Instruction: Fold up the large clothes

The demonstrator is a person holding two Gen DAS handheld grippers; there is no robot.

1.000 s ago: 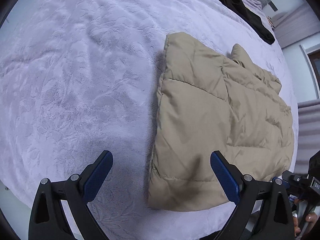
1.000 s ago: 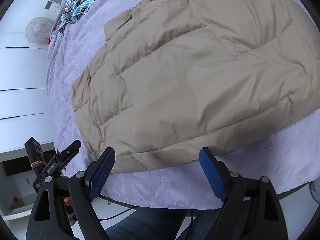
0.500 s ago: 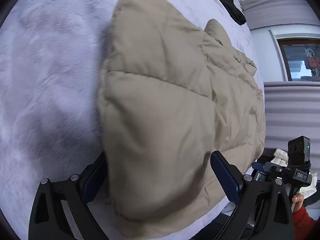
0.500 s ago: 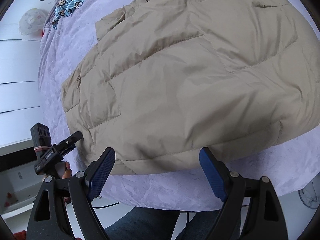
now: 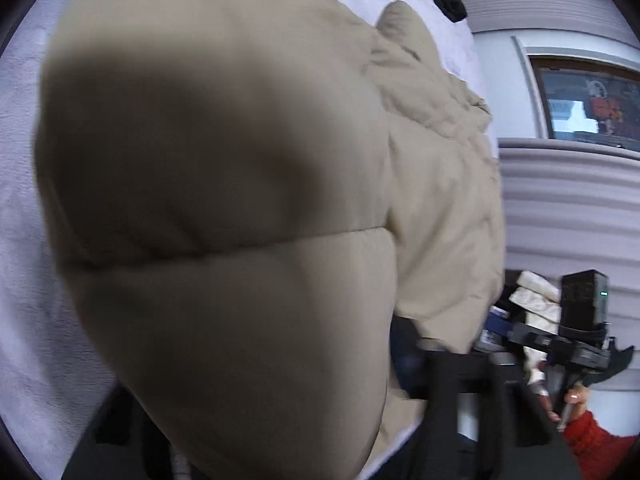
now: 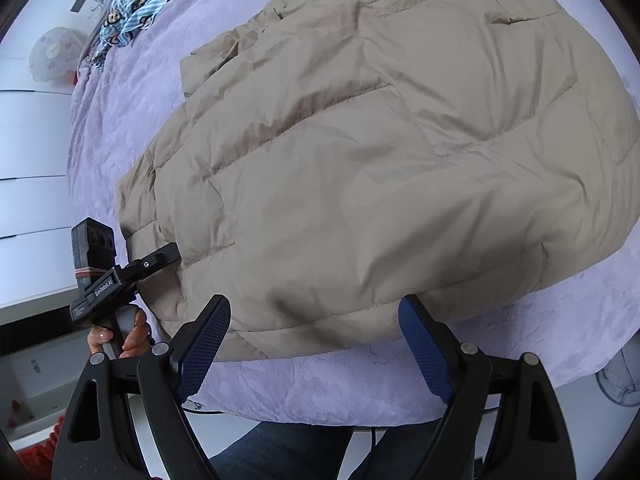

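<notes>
Item: beige puffer jacket (image 6: pixel 360 152), long axis 1-to-7 o'clock on bed (image 6: pixel 560 340). My left tongs (image 6: pixel 168 256) nearer, at hem, grip untellable; right tongs (image 6: pixel 316 344) open, short.

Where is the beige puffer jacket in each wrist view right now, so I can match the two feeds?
Left wrist view: the beige puffer jacket fills the centre and left, pressed close to the lens, hiding the jaws.
Right wrist view: it spreads across the centre and upper right, just beyond the open right gripper.
Shared landmark: the lilac bedspread under the jacket, seen along the left edge in the left wrist view.
</notes>
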